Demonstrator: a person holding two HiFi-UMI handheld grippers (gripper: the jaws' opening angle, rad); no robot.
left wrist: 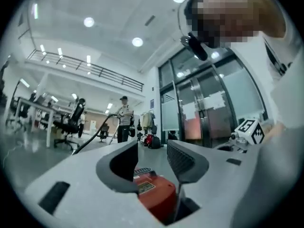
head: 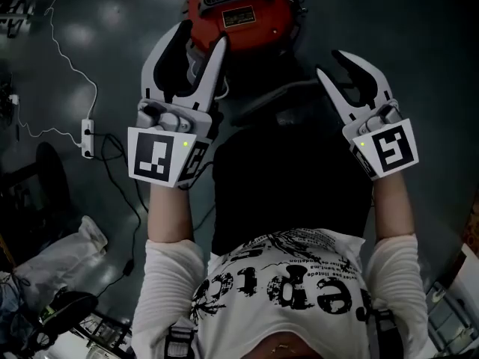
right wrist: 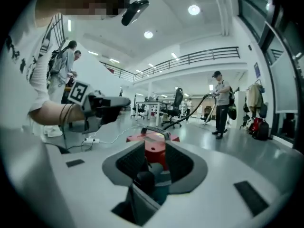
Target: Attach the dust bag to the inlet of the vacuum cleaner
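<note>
The red vacuum cleaner stands on the dark floor at the top of the head view, its black handle facing up. My left gripper is raised in front of it, open and with nothing between its fingers. In the left gripper view, the red body shows low between the open jaws. My right gripper is held up at the right, open and empty. The right gripper view looks level at the vacuum through its jaws. I cannot make out a dust bag in any view.
A white power strip with a long white cable lies on the floor at left. A crumpled white bag sits lower left. Farther off, a person holds a hose near desks and chairs. Glass doors stand to the right.
</note>
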